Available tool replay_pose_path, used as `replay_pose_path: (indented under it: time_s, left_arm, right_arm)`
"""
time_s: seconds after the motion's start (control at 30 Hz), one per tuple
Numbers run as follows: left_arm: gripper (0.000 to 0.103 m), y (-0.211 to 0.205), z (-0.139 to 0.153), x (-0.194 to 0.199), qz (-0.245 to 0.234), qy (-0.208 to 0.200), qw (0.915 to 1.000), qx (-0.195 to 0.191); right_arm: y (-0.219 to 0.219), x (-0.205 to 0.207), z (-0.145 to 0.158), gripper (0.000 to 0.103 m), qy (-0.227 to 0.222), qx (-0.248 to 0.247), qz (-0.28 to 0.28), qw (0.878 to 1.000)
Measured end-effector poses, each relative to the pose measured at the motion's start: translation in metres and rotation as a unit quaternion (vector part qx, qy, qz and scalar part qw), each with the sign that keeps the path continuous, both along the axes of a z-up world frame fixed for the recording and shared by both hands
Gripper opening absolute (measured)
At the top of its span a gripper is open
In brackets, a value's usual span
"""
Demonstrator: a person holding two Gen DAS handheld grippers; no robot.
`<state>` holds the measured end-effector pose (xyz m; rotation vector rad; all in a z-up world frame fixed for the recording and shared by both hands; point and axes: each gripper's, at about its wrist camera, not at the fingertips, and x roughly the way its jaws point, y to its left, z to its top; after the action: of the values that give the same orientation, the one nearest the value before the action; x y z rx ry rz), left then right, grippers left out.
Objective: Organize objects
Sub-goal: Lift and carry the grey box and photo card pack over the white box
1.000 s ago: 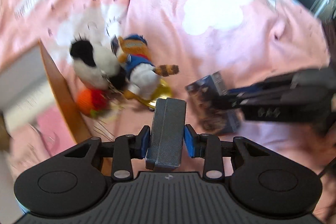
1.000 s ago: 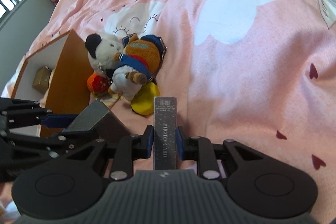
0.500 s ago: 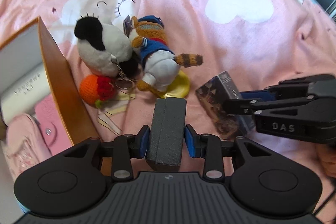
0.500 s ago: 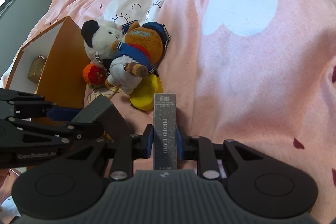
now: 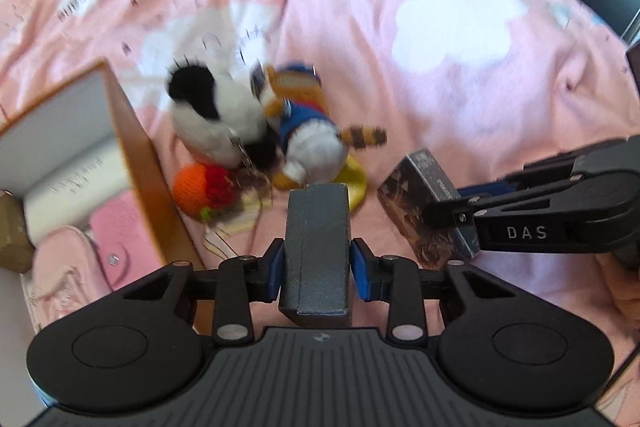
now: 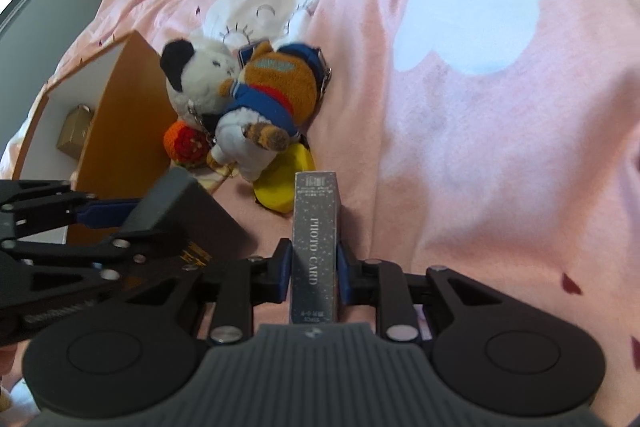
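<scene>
Between the right tongs [image 6: 314,263], a speckled grey "PHOTO CARD" box [image 6: 314,247].

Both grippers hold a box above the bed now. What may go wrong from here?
1. The left gripper holds the dark grey box only near its rear end, so it may tip or slip.
2. The two boxes are close; the photo card box may bump the other.
3. The plush toys lie against the orange box and may be knocked.

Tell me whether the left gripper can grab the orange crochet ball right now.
Probably not yet. The left gripper is already shut on the dark grey box, so its jaws are full. The orange crochet ball itself lies uncovered beside the storage box.
</scene>
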<state>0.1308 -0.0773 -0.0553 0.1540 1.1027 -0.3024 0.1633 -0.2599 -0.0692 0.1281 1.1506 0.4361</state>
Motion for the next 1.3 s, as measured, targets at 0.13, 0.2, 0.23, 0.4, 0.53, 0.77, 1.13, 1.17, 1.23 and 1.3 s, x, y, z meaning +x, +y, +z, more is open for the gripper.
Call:
replay_pose_path:
  time_s: [0.13,0.2,0.23,0.4,0.53,0.77,1.13,1.17,1.23,1.3]
  left_arm:
    - [0.039,0.012,0.029,-0.015,0.018,-0.043,0.9986,-0.027]
    - [0.039,0.019,0.043,-0.022,0.031,-0.065,0.9968,-0.036]
    - [0.039,0.024,0.050,-0.026,0.038,-0.074,0.9957,-0.041]
    - [0.039,0.054,0.080,-0.041,0.084,-0.115,0.9887,-0.048]
    - [0.039,0.080,0.092,-0.050,0.126,-0.136,0.9820,-0.036]
    - [0.039,0.112,0.093,-0.062,0.170,-0.145,0.9746,-0.016]
    - [0.039,0.168,0.060,-0.079,0.225,-0.096,0.9691,-0.031]
    - [0.039,0.171,0.057,-0.080,0.228,-0.093,0.9686,-0.032]
    - [0.039,0.177,0.052,-0.081,0.232,-0.086,0.9683,-0.034]
    - [0.039,0.180,0.048,-0.082,0.232,-0.079,0.9687,-0.040]
  right_arm:
    - [0.000,-0.012,0.026,0.024,-0.030,0.013,-0.006,0.999]
    - [0.003,-0.017,0.043,0.024,-0.050,0.024,-0.002,0.998]
    - [0.005,-0.019,0.051,0.024,-0.061,0.030,0.002,0.998]
    - [0.023,-0.027,0.090,0.024,-0.102,0.063,0.022,0.993]
    - [0.047,-0.031,0.111,0.024,-0.116,0.097,0.051,0.987]
    - [0.109,-0.034,0.109,0.024,-0.095,0.107,0.105,0.984]
    - [0.166,-0.045,0.079,0.024,-0.069,0.046,0.148,0.985]
    - [0.169,-0.046,0.076,0.024,-0.066,0.040,0.150,0.986]
    - [0.175,-0.047,0.070,0.024,-0.060,0.028,0.152,0.986]
    - [0.181,-0.049,0.065,0.024,-0.054,0.015,0.154,0.987]
